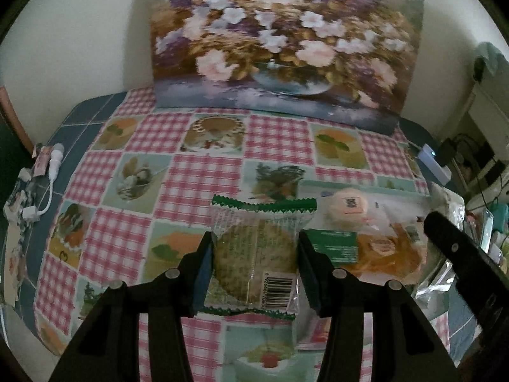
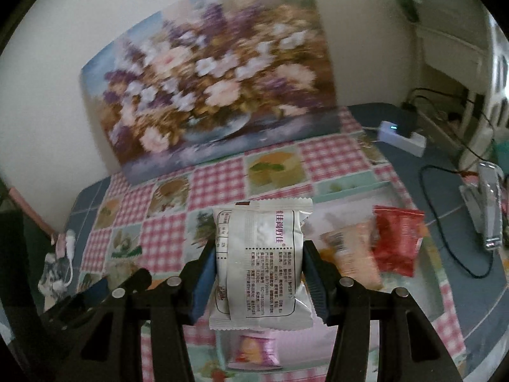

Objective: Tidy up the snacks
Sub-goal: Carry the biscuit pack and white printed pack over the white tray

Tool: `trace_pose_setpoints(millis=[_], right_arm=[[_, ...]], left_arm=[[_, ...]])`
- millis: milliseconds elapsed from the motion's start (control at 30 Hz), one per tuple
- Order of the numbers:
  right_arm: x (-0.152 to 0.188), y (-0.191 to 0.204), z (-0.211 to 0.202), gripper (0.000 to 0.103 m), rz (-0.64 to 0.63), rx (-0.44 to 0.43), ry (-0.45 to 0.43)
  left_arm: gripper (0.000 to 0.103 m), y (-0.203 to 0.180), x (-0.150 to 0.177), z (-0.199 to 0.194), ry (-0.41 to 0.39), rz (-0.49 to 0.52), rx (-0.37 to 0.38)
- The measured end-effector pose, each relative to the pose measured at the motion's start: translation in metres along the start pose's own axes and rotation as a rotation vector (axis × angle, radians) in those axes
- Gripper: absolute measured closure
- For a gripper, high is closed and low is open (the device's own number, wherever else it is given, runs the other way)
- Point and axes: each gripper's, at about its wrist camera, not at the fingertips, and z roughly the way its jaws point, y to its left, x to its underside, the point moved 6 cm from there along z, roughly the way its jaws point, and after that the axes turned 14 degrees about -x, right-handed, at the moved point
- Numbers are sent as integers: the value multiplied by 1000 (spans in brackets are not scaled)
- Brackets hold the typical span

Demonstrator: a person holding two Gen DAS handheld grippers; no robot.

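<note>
Green-edged cookie packet (image 1: pixel 254 254) clamped between left gripper (image 1: pixel 254 273) pads, lifted above checked tablecloth (image 1: pixel 203 172), long axis running near-to-far. White packet (image 2: pixel 262 264) likewise pinched in right gripper (image 2: pixel 259 273), same axis. Remaining snacks lie right of both claws — red packet (image 2: pixel 397 242), orange packet (image 2: pixel 353 254) — pink packet (image 2: pixel 254 350) beneath. You judge right hand nearer that pile. Flower painting (image 1: pixel 286 41) leans on far wall.
</note>
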Motion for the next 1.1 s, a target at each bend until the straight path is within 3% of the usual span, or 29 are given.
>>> trace_pose_setpoints(millis=[533,800,1100], right_arm=[[-12,-71,-37,48,108,88,-50],[-4,-101,-47,48,163,134,-47],[17,-136,-37,48,232,183,27]], left_arm=[[51,-95,26,-14,-21,189,98],[51,-118,43,-10,3,249,128],[51,-124,48,-2,34,254,140]])
